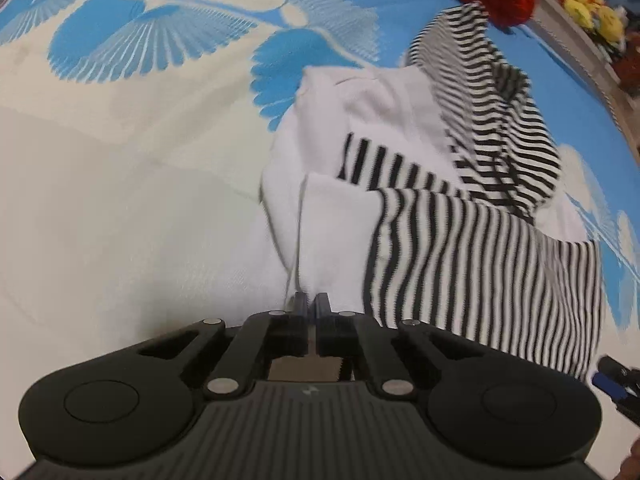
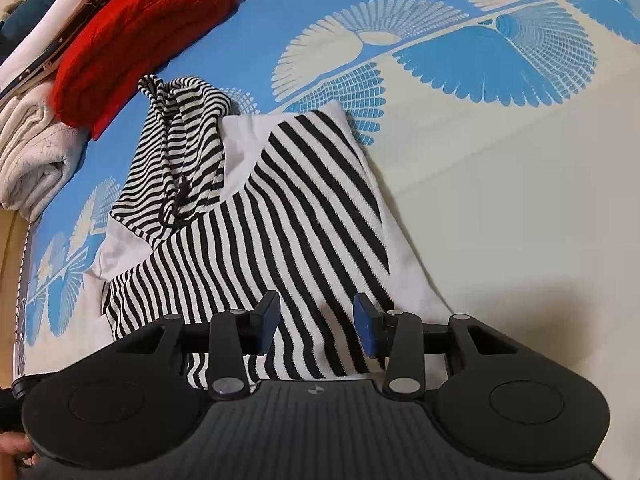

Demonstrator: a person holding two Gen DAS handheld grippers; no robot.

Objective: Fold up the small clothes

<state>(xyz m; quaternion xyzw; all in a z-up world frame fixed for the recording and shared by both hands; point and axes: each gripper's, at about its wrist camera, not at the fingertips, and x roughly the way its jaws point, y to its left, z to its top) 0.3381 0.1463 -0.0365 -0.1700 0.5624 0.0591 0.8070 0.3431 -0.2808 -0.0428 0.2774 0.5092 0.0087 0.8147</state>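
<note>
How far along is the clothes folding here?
Done: a red knit and a pale towel lie folded at the mat's edge. In hand: the left gripper pinches the white edge of the striped garment; the right gripper is open. Left: its bunched upper part is unfolded.

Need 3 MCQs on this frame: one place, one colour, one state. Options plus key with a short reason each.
1. Where is the red knit relative to the striped top?
A. Under it
B. Beyond it, by the folded pile
C. In a gripper

2. What colours is the mat?
A. Blue and cream
B. Green
C. Grey

3. What are the grippers doing?
A. Both open
B. Left gripper shut on the top's white edge, right gripper open over it
C. Both shut

Key: B, red sits past the stripes; A, blue fan print on cream; B, left fingers pinched together, right ones apart.
</note>
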